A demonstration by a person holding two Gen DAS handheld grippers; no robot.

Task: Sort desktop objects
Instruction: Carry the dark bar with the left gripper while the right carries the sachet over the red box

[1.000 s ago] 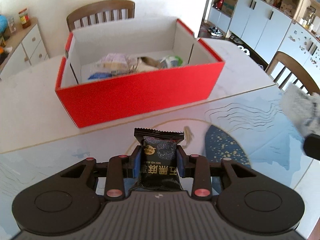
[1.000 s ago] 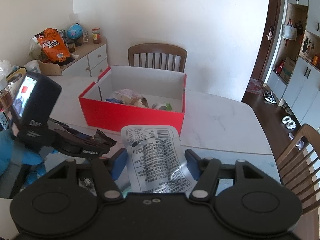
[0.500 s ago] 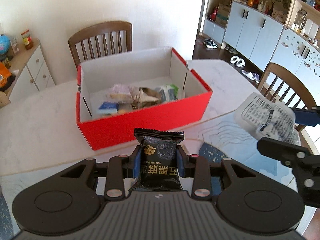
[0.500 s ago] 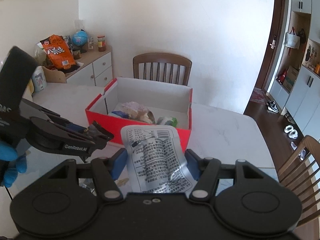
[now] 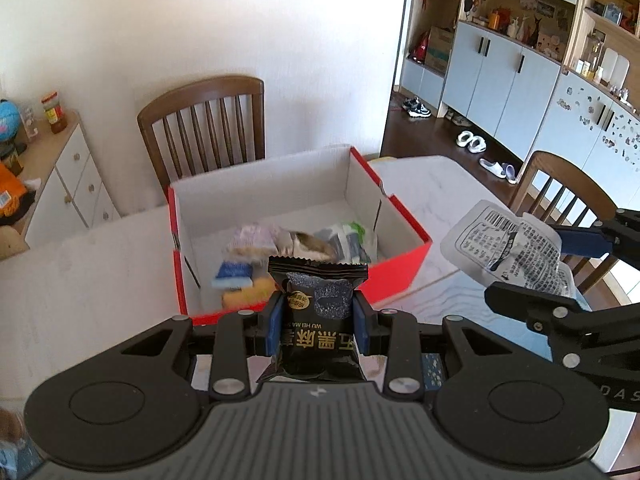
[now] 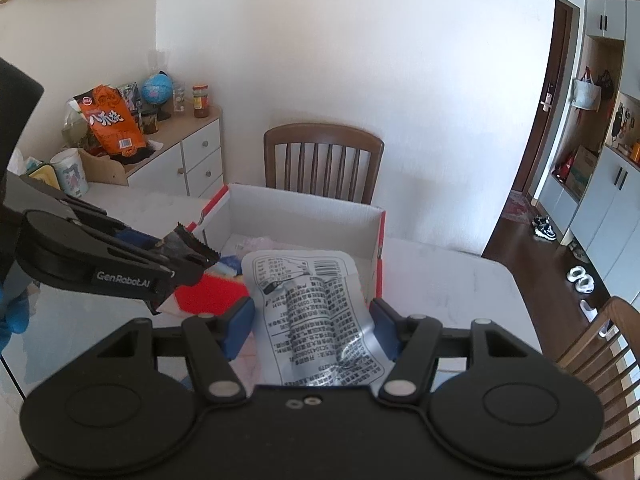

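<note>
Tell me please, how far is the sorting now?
Done: several snack packets already lie inside the red box. In hand: the left gripper is shut on a black packet, and the right gripper is shut on a silver pouch; both are held up in front of the box. Left: dropping these two in. Whether more things wait on the table cannot be seen.

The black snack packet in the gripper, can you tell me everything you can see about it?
The black snack packet is a small, shiny plastic wrapper with zigzag-cut ends, gold lettering and a round gold badge beside a speckled grey picture. It looks sealed and puffy. The left gripper is shut on it, blue pads pressing its two sides, holding it upright in the air near the open red box. Nothing else touches it.
</note>
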